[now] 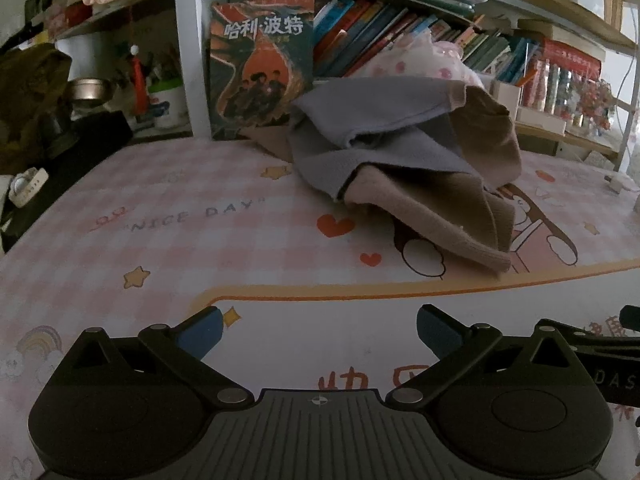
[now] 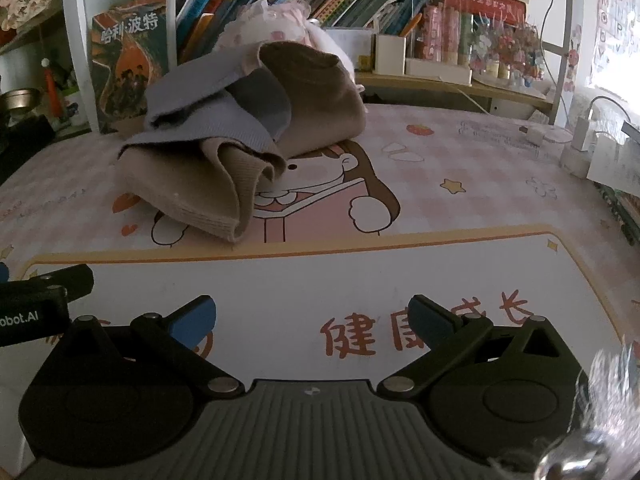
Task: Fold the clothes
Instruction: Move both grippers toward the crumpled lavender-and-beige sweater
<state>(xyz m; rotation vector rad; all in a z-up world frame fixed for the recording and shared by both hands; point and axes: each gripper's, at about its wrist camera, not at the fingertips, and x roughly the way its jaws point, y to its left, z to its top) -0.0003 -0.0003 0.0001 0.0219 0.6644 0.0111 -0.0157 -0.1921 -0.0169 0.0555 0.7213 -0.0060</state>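
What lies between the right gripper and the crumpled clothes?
Only bare printed desk mat. In the right wrist view nothing sits between the open right gripper and the grey-and-tan clothes pile.

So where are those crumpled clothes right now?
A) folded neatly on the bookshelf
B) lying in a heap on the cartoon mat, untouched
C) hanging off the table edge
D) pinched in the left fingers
B: the grey and tan clothes sit bunched on the mat, while the left gripper and right gripper are both open and well short of them.
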